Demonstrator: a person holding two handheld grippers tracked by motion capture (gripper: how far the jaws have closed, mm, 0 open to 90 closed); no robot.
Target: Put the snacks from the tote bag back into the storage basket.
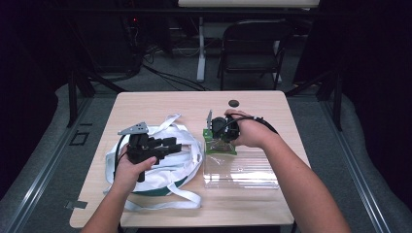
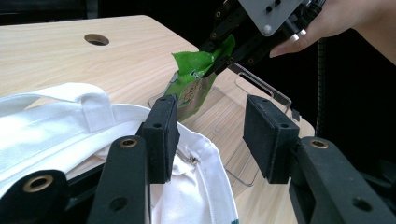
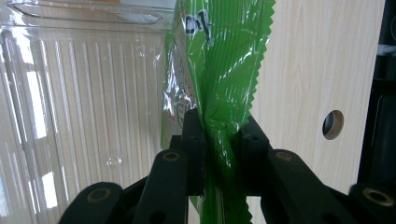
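The green snack packet [image 3: 219, 70] hangs by its crimped top edge, pinched between the closed jaws of the right gripper [image 1: 219, 132], so its body dangles free over the near-left corner of the clear plastic tray [image 1: 243, 171], probably to be lowered in. At nine o'clock from it, the left gripper [image 2: 210, 135] rests on the white tote bag [image 1: 184, 165], its jaws apart and holding nothing, likely pinning the fabric.

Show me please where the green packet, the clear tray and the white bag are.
green packet [image 3: 224, 60]: right gripper view, its crinkled upper part above the jaws.
clear tray [image 1: 243, 171]: high view, its ribbed bottom.
white bag [image 2: 42, 128]: left gripper view, its cloth beside the strap.
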